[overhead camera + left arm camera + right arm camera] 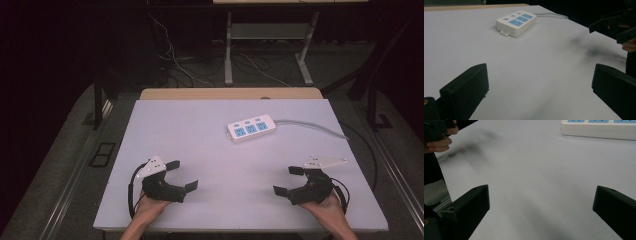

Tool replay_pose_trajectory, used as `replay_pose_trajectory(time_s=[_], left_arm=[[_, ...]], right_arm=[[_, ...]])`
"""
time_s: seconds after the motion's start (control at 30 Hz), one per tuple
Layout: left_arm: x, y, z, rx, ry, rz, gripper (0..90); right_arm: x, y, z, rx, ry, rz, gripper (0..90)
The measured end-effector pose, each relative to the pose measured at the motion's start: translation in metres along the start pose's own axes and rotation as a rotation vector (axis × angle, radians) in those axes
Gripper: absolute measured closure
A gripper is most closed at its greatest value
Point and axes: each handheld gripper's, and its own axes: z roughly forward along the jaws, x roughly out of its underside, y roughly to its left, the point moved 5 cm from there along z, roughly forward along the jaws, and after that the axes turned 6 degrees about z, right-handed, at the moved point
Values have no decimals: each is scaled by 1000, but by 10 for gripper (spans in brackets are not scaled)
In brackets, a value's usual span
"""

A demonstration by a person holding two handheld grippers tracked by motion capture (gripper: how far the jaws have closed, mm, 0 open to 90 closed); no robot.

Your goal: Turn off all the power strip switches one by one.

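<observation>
A: Where's the power strip (251,128)?

B: Mid-desk (210,165), toward the far side, well apart from both claws. Left claw (183,175) and right claw (285,180) gape wide, empty.

A: Best approach?

B: Probably reach forward level, straddling its short sides squarely.

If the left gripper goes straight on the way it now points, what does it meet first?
Probably bare table: the left gripper, jaws open, has nothing close ahead. The power strip lies farther off, slightly left of its line, and the right gripper is off to the right. Depth is uncertain.
</observation>
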Motion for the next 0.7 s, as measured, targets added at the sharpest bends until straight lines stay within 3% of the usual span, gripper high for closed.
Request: replay_pose_trajectory(time_s=[0.7], left_arm=[[1,-3,0,-1,5,3,0]], right_arm=[[-29,3,10,-7,71,-40,6]])
